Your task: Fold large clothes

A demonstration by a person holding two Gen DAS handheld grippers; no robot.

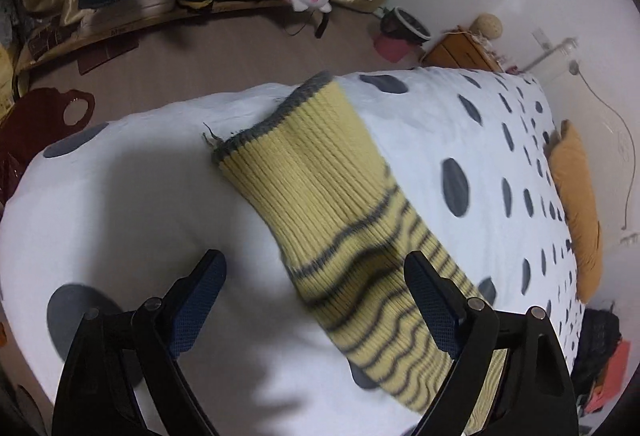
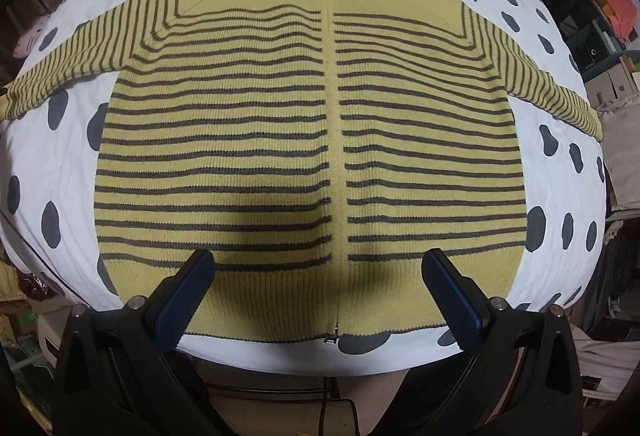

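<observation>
Striped cardigan [image 2: 312, 139] lies flat beyond both spread-apart grippers, left [image 1: 316, 272] and right [image 2: 320, 268].

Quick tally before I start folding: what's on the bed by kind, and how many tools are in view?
Striped yellow sweater: 1
Orange pillow: 1
Tools: 2, left tool and right tool, both open
Total: 4, all over the spotted bedspread

A bed [image 2: 60, 163] carries everything, covered by a white spread with dark grey spots. A yellow cardigan [image 2: 260, 139] with dark stripes lies flat on it, front up, zip closed, both sleeves out to the sides. In the left wrist view one sleeve [image 1: 320, 195] runs across the spread, its grey-edged cuff toward the bed's edge. An orange pillow [image 1: 576, 211] lies by the wall.
</observation>
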